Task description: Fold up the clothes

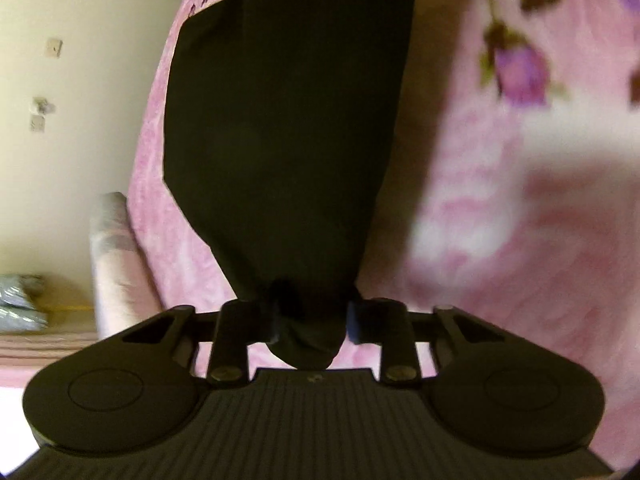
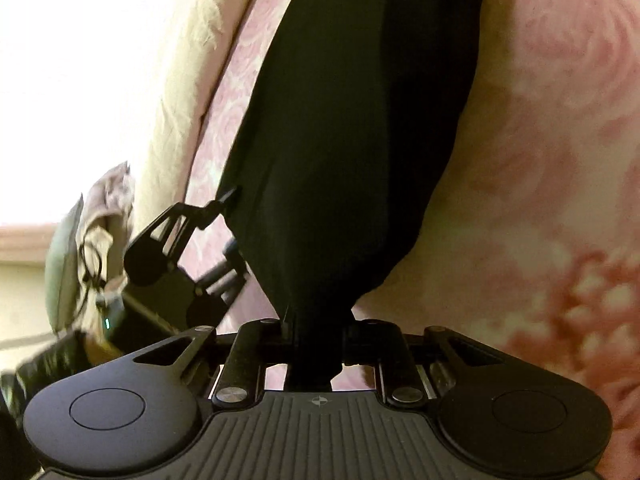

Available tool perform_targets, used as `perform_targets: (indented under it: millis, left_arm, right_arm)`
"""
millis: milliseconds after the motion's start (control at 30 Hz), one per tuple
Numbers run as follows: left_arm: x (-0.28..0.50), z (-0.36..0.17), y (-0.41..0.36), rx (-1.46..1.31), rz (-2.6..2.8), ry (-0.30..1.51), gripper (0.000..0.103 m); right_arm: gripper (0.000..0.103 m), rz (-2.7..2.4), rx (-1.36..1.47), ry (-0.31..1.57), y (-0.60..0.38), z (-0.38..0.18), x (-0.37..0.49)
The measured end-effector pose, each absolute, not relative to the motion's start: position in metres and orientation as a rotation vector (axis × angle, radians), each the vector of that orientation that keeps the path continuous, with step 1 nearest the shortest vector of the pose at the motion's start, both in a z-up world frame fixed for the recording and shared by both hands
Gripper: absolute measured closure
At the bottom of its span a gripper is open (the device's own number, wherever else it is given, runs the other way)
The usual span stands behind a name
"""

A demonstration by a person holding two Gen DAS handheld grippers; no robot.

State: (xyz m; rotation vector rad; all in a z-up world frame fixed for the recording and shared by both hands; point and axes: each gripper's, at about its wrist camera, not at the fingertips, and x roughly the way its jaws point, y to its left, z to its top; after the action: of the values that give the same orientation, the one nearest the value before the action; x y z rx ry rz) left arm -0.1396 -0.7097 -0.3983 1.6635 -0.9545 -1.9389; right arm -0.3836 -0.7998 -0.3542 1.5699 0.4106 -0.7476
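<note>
Left wrist view shows the left gripper with its jaws clamped on a bunched edge of the black garment, which hangs stretched above the pink floral bed. Right wrist view shows the right gripper pinching another part of the same cloth, the left one gripping beside it. No fold is visible; the garment looks lifted, not yet laid flat, so most of the folding seems left.

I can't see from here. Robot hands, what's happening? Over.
Left gripper and right gripper both shut on black cloth. Cloth hangs over pink blanket. Nothing in the way.
</note>
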Motion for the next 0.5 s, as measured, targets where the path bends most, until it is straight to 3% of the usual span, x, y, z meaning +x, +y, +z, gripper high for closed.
perform_targets:
  millis: [133, 400, 500]
  left_arm:
    - [-0.161, -0.372, -0.692, 1.641, -1.989, -0.771, 0.096]
    - [-0.247, -0.338, -0.597, 1.542, -2.206, -0.367, 0.098]
    - [-0.271, -0.344, -0.581, 1.569, -2.240, -0.232, 0.099]
  right_arm:
    - [0.088, -0.692, 1.504, 0.517, -0.807, -0.344, -0.405]
    - [0.087, -0.750, 1.378, 0.825, -0.791, -0.324, -0.487]
    - [0.074, -0.873, 1.360, 0.858, -0.784, -0.326, -0.512]
